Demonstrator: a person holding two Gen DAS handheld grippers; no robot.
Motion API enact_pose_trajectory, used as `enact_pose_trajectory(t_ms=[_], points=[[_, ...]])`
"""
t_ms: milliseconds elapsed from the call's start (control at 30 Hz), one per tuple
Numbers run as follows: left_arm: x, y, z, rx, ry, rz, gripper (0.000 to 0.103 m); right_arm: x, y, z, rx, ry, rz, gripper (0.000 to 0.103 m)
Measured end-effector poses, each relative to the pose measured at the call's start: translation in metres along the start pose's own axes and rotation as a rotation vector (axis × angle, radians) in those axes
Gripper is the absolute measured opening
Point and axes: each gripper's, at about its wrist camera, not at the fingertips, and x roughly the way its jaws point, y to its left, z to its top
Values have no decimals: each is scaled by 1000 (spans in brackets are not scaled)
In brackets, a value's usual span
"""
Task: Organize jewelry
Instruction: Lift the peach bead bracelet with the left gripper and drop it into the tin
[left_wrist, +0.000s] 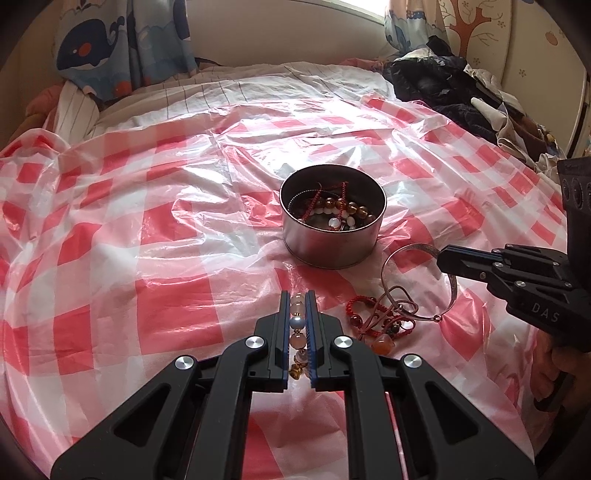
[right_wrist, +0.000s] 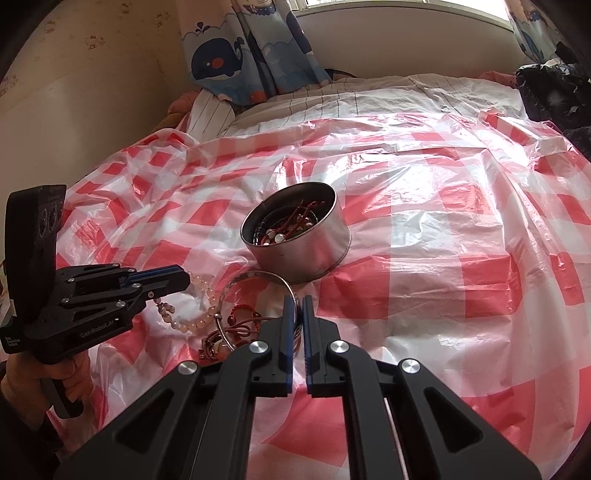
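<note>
My left gripper (left_wrist: 297, 295) is shut on a bracelet of pale pink and white beads (left_wrist: 297, 308), which runs lengthwise between its fingers. From the right wrist view the same gripper (right_wrist: 186, 278) holds that bead bracelet (right_wrist: 201, 317) just above the sheet. My right gripper (right_wrist: 297, 298) is shut on the thin edge of a silver bangle (right_wrist: 255, 274). In the left wrist view, the right gripper (left_wrist: 440, 255) pinches the bangle (left_wrist: 410, 248) beside the round metal tin (left_wrist: 328, 247). The tin (right_wrist: 314, 251) holds several beaded and red cord pieces.
A tangle of red cord bracelets and amber beads (left_wrist: 384, 325) lies on the red-and-white checked plastic sheet (left_wrist: 147, 258) between the grippers. Dark clothes (left_wrist: 443, 92) are heaped at the far right. Whale-print curtains (left_wrist: 92, 48) hang behind the bed. A hand (right_wrist: 70, 376) grips the left handle.
</note>
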Motion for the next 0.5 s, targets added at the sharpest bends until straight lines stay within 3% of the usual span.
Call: enact_pose_trajectory(t_ms=[500], points=[[-16, -7, 11, 15, -43, -3, 7, -6, 2, 3, 1, -33, 0, 7]])
